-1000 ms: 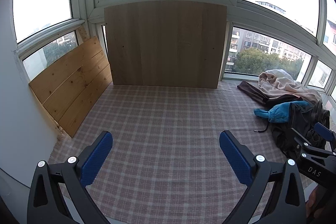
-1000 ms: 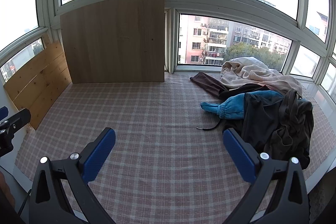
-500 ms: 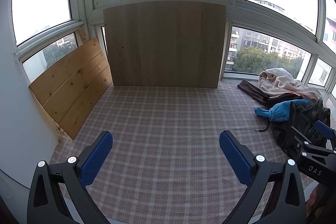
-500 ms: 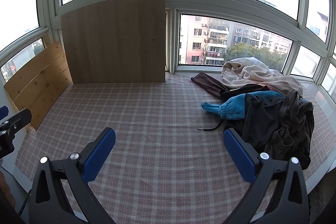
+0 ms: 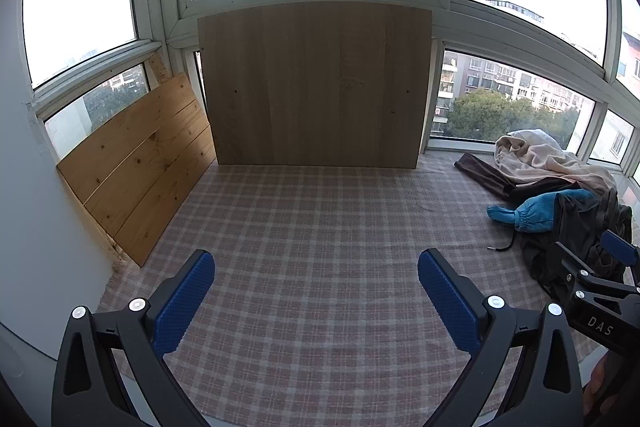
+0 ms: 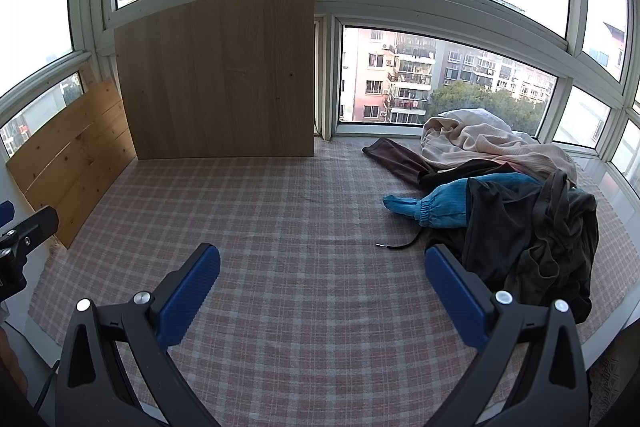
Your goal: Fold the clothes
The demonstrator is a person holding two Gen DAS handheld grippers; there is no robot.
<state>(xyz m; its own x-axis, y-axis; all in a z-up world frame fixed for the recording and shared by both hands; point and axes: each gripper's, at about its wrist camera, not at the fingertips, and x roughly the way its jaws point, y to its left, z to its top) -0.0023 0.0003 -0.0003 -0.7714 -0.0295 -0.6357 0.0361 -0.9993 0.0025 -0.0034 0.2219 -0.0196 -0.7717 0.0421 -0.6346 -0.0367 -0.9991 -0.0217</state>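
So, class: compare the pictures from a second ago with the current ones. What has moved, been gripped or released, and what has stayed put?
Almost nothing changed. Both views drift very slightly, so the grippers barely shifted. Nothing was taken hold of or let go: the left gripper and right gripper stay open and empty above the pink checked cloth. The heap of crumpled clothes lies untouched.

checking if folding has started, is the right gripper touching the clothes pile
Apart. In the right wrist view the right gripper is open over bare checked cloth, the clothes pile beyond its fingers.
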